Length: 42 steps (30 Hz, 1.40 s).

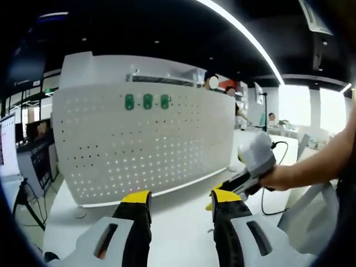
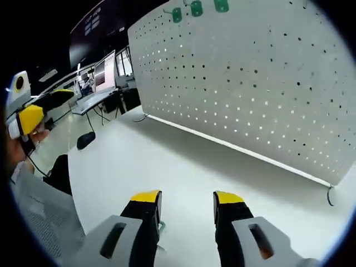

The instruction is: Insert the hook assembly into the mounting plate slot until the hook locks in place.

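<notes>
A white pegboard (image 1: pixel 139 144) stands upright on the white table (image 1: pixel 178 222), with three green hook pieces (image 1: pixel 147 101) clipped side by side near its top edge. In the right gripper view the same pegboard (image 2: pixel 261 83) fills the upper right, the green hook pieces (image 2: pixel 196 8) at its top. My left gripper (image 1: pixel 181 200) is open over the table in front of the board, nothing between its yellow-tipped jaws. My right gripper (image 2: pixel 187 200) is open too and holds nothing. A hand holds it at the right of the left gripper view (image 1: pixel 245 181).
A cable (image 1: pixel 266 194) trails over the table's right side. A dark oval object (image 2: pixel 86 139) lies near the table's left edge. Desks with monitors (image 2: pixel 105 72) stand beyond the table. The left gripper (image 2: pixel 30 119) shows at the far left, in a person's hand.
</notes>
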Available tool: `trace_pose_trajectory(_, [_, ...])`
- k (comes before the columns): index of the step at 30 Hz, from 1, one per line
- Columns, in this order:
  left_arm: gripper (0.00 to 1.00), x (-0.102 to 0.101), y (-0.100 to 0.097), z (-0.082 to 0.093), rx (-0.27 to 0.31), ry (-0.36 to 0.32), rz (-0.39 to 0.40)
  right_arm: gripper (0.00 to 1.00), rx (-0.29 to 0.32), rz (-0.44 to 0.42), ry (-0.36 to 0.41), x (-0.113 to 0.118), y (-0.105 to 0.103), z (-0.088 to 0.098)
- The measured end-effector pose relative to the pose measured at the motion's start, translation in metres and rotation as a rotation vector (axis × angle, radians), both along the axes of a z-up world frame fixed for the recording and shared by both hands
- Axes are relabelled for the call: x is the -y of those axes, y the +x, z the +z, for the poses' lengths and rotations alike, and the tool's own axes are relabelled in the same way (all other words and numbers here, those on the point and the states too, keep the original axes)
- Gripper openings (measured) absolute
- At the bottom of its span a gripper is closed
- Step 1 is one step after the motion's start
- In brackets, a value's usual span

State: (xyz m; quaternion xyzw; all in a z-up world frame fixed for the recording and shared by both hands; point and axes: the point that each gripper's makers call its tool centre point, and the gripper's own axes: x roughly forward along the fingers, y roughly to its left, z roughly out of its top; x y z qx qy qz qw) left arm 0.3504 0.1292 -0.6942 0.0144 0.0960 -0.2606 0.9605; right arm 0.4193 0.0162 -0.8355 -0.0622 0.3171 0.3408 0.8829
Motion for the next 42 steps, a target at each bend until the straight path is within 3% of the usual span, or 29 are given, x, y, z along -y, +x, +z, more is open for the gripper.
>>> trace_pose_trajectory(4, [0.44,0.001,0.001,-0.001,-0.003,0.0,-0.005,0.35,-0.037,0.017,-0.016,-0.005,-0.009,-0.01])
trace_pose_trajectory(11, [0.43,0.003,0.002,-0.003,-0.008,-0.003,-0.012,0.25,-0.176,0.05,-0.035,-0.009,-0.028,-0.028])
trace_pose_trajectory(14, [0.42,0.003,0.002,-0.003,-0.009,-0.004,-0.014,0.19,-0.289,0.028,-0.004,-0.011,-0.039,-0.034])
trace_pose_trajectory(16, [0.42,0.003,0.002,-0.004,-0.008,-0.004,-0.016,0.16,-0.322,0.019,0.0,-0.011,-0.042,-0.035])
trace_pose_trajectory(30, [0.4,0.003,0.001,-0.004,-0.007,-0.005,-0.024,0.09,-0.412,0.017,-0.092,-0.015,-0.052,-0.05])
trace_pose_trajectory(42, [0.4,-0.001,-0.002,-0.004,-0.008,-0.004,-0.018,0.07,-0.444,0.092,-0.262,-0.012,-0.065,-0.066])
